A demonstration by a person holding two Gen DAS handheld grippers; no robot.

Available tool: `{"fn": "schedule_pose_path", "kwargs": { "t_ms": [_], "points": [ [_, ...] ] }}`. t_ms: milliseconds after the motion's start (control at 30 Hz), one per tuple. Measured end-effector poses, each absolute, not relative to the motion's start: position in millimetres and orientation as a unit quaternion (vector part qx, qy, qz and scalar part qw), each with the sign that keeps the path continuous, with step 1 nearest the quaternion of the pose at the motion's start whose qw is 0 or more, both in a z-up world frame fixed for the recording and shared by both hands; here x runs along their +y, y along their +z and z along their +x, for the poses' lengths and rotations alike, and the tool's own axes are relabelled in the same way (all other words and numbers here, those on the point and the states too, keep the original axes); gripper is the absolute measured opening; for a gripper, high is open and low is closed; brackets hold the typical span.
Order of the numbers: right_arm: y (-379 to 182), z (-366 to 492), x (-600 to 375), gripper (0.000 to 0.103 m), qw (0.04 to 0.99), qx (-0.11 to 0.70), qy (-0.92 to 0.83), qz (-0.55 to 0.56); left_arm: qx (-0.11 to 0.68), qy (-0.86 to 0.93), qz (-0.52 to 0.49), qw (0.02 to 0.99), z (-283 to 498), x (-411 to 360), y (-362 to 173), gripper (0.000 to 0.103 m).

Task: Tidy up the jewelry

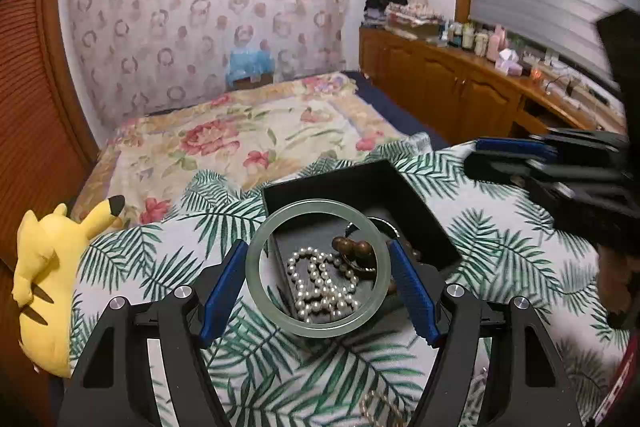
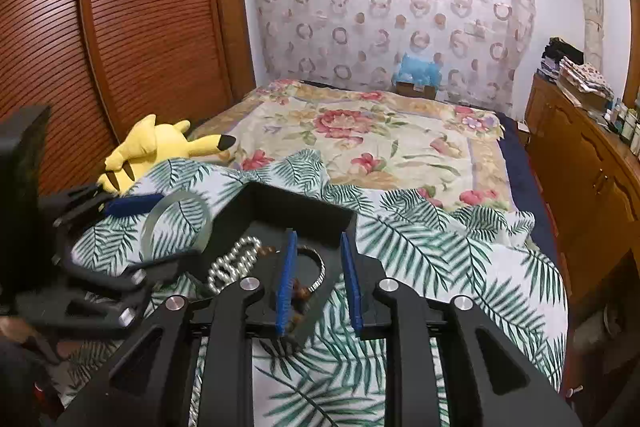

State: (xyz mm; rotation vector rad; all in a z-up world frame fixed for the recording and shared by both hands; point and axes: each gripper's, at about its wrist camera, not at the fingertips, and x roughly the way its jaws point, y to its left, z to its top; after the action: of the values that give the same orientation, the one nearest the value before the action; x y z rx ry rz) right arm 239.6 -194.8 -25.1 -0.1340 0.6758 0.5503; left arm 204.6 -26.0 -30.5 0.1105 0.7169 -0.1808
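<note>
At the far left of the left wrist view, a yellow plush toy (image 1: 44, 283) lies on its side at the edge of the leaf-print cloth (image 1: 280, 367). Right of it, the left gripper (image 1: 318, 279) holds a pale green bangle (image 1: 256, 267) between its blue pads, one pad pressing each side of the ring, which hangs over the near left corner of the black jewelry box (image 1: 360, 183). Through the ring, a pearl necklace (image 1: 324, 287) lies coiled on the box floor, with dark wooden beads (image 1: 354, 249) just beyond it. Further right, the right gripper (image 1: 516, 157) reaches in from the side, blurred.

In the right wrist view, the bangle (image 2: 150, 227) shows at left beside the box wall (image 2: 296, 211), then the pearls (image 2: 234, 261). To the right of them, the right gripper (image 2: 318, 279) hovers over the box's near edge with its jaws parted and nothing pinched; a metal bracelet (image 2: 320, 267) and brown beads (image 2: 300, 297) lie below the gap. The flowered bedspread (image 2: 380, 143) stretches behind.
</note>
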Motion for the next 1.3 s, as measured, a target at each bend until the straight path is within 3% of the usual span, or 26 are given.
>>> {"fn": "schedule_pose_path", "kwargs": {
  "t_ms": [433,533,800,1300],
  "points": [
    [-44.6,209.5,-218.0,0.03,0.902,0.323,0.277,-0.067,0.373,-0.077,0.059,0.923,229.1,-37.4,-41.7,0.07],
    [-49.1,198.4,-221.4,0.03,0.902,0.322,0.28,-0.064,0.366,-0.082,0.056,0.925,221.8,-35.5,-36.5,0.076],
    [-65.1,146.9,-214.4,0.031,0.895,0.317,0.302,-0.087,0.354,-0.097,0.046,0.929,174.7,-26.4,-33.0,0.076],
    [-101.7,86.6,-208.7,0.051,0.886,0.342,0.303,-0.083,0.37,-0.11,0.026,0.922,97.2,1.8,-65.1,0.076]
  ]
}}
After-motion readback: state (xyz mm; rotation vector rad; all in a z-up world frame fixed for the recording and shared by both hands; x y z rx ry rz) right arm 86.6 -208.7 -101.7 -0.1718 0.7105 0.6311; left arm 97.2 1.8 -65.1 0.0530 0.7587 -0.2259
